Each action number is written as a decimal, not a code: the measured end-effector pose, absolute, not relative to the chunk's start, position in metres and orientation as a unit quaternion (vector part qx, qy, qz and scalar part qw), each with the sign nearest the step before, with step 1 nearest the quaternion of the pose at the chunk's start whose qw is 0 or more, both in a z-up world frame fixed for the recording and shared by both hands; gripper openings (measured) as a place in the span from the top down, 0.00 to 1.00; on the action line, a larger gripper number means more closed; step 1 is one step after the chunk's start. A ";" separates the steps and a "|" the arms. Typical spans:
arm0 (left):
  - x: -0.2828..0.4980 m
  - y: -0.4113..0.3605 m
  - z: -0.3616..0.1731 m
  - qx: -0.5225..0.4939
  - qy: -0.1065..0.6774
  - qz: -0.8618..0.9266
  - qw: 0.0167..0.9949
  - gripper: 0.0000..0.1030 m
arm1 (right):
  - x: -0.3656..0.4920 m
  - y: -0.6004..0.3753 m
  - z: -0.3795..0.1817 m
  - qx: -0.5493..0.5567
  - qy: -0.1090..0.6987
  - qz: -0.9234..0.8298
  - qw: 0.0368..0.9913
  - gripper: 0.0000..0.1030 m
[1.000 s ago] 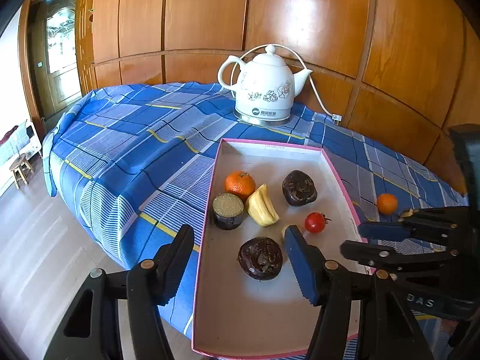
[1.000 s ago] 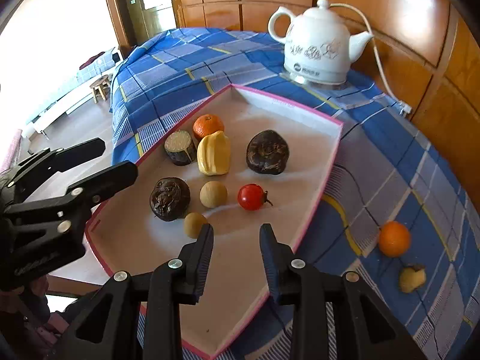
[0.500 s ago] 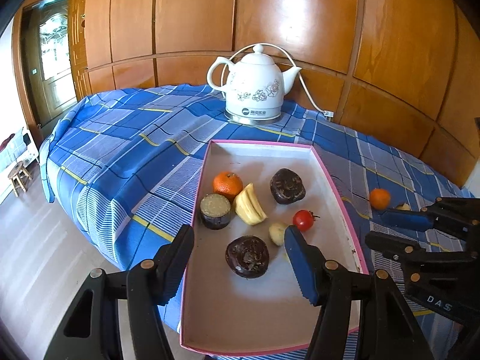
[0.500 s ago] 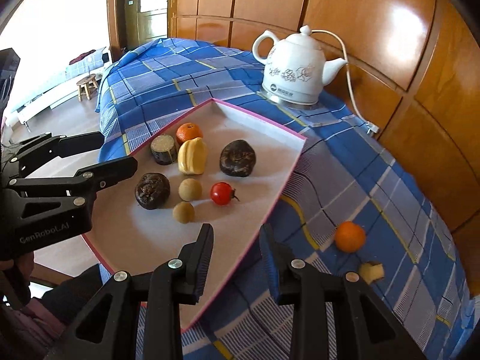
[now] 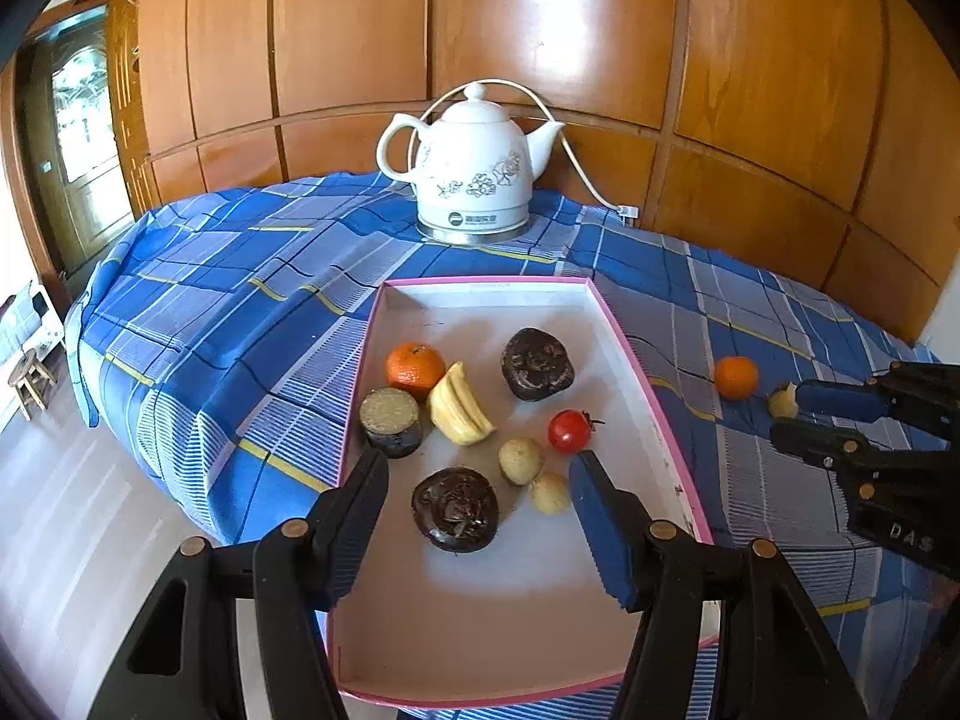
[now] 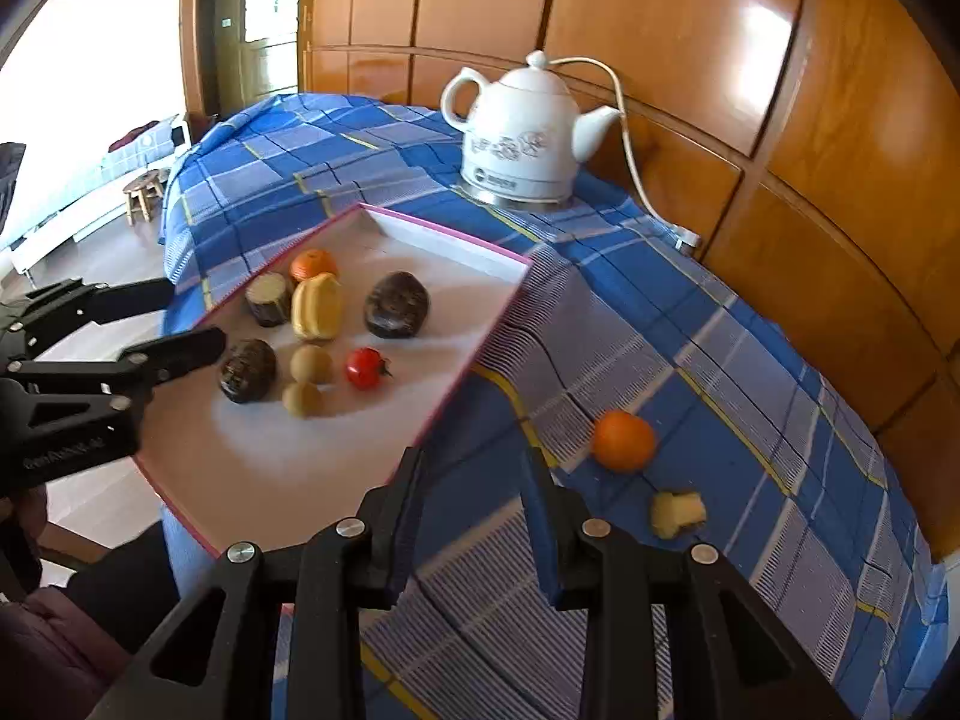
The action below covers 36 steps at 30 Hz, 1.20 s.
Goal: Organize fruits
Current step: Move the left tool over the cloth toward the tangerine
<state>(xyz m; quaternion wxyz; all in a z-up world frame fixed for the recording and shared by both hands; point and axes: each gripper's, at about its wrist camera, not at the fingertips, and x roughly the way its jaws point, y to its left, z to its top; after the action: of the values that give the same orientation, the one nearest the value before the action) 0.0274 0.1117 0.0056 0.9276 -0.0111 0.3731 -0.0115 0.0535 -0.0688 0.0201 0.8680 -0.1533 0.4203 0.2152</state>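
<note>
A pink-rimmed white tray (image 5: 624,330) on the blue checked cloth holds an orange (image 5: 414,367), a yellow fruit piece (image 5: 459,405), two dark wrinkled fruits (image 5: 536,363), a tomato (image 5: 569,431) and two small tan fruits (image 5: 521,459). My left gripper (image 5: 478,462) hangs open above the tray's near half, over the nearer dark fruit (image 5: 456,509), holding nothing. A second orange (image 6: 623,440) and a pale yellow piece (image 6: 677,513) lie on the cloth right of the tray. My right gripper (image 6: 474,456) hovers over the tray's right rim, jaws narrowly apart and empty.
A white electric kettle (image 5: 474,180) with its cord stands behind the tray against the wood-panelled wall. A cut dark round piece (image 5: 391,420) sits by the tray's left rim. The cloth drops off at the left toward the floor and a small stool (image 6: 144,189).
My right gripper has swung right, from over the tray's middle to its right rim, nearer the loose orange. The left gripper shifted slightly. Neither pair of jaws changed its gap.
</note>
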 end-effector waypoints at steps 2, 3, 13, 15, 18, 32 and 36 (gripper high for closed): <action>0.028 0.108 0.005 -0.007 0.375 -0.014 0.927 0.38 | 0.056 -0.078 0.018 -0.150 0.425 0.208 0.868 0.69; 0.029 0.107 0.005 -0.006 0.376 -0.015 0.926 0.38 | 0.057 -0.084 0.017 -0.149 0.427 0.203 0.869 0.69; 0.029 0.088 0.005 0.021 0.376 -0.034 0.926 0.38 | 0.070 -0.150 0.010 -0.140 0.451 0.144 0.869 0.69; 0.029 0.085 0.005 0.026 0.376 -0.037 0.925 0.38 | 0.074 -0.166 0.010 -0.135 0.457 0.130 0.869 0.69; 0.029 0.080 0.005 0.033 0.376 -0.043 0.925 0.38 | 0.080 -0.190 0.009 -0.126 0.466 0.106 0.869 0.69; 0.031 0.054 0.004 0.064 0.383 -0.068 0.919 0.38 | 0.105 -0.287 -0.018 0.002 0.515 0.023 0.857 0.69; 0.033 0.047 0.002 0.070 0.387 -0.074 0.916 0.38 | 0.107 -0.293 -0.016 0.030 0.513 0.022 0.857 0.69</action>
<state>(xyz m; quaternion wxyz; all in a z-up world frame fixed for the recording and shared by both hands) 0.0328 0.0470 0.0017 0.9165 0.0700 0.3868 -0.0742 0.1068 -0.2934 -0.0158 0.8573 0.0298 0.5135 0.0217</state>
